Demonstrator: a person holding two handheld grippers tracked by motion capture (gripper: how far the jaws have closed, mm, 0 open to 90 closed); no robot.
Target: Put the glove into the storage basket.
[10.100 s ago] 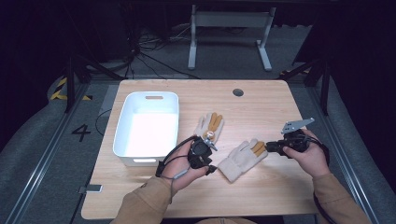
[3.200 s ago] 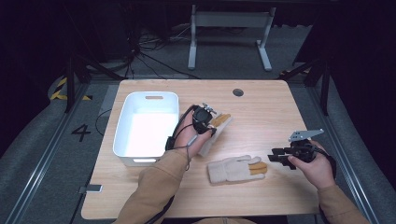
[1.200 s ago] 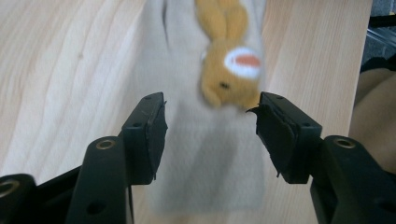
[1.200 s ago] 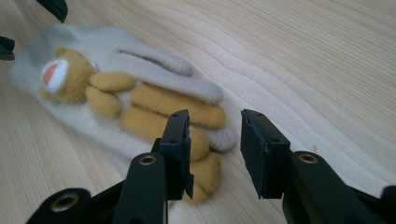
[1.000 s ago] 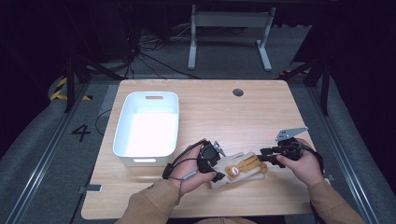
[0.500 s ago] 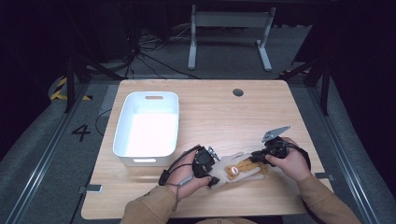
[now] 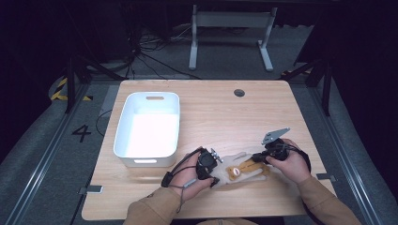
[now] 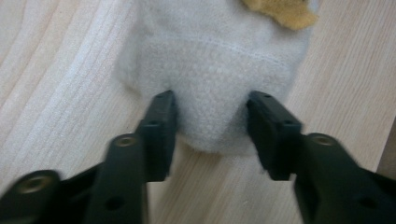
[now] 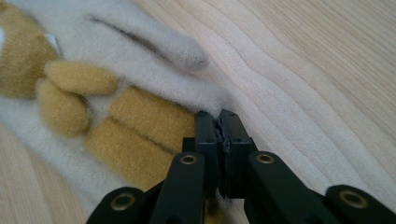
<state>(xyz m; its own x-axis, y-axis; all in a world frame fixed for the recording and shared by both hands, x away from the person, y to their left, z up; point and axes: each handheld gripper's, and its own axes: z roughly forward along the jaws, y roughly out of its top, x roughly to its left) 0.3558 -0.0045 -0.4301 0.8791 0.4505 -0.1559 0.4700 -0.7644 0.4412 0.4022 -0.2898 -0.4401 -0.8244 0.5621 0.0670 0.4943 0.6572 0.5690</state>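
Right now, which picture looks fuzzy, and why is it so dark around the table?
In the left gripper view the black jaws are blurry up close and the glove cuff looks soft. The right gripper view is sharper on the glove's yellow fingers. In the high view, light falls on the table while the floor beyond stays dim.

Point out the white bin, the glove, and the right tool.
white bin (image 7: 123, 140): high view, left rim.
glove (image 9: 140, 140): right gripper view, tan finger patch.
right tool (image 9: 221, 122): right gripper view, between its tips, shut on the glove.
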